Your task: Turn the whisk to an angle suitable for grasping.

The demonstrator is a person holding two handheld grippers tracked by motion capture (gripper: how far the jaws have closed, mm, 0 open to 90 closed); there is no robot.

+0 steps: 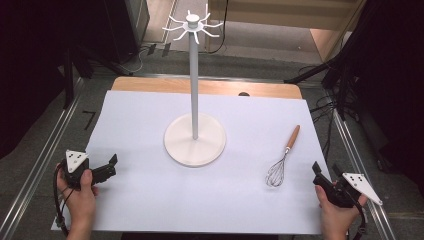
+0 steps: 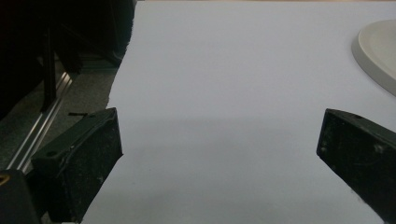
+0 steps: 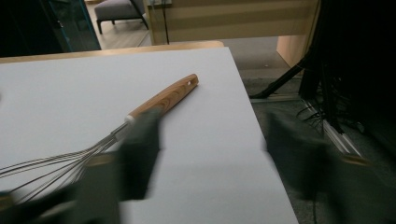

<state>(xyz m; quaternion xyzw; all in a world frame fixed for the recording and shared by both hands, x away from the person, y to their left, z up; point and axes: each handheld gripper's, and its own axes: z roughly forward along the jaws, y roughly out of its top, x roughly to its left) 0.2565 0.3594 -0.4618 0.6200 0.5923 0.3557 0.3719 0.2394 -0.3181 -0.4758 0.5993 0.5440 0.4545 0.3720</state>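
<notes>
R gripper (image 1: 325,172) near whisk (image 1: 281,162) – jaws spread, nothing held. L gripper (image 1: 111,165) by stand (image 1: 194,140) w/ jaws spread too – empty.

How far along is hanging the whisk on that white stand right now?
Nothing looks done yet: the whisk lies flat on the white sheet, and the hooks on the stand are bare. In hand: the right gripper sits open near the whisk's wire end, holding nothing. The left gripper rests open near the sheet's left edge. Left to do, probably: grasp the whisk, lift it, and hang it on a hook.
</notes>
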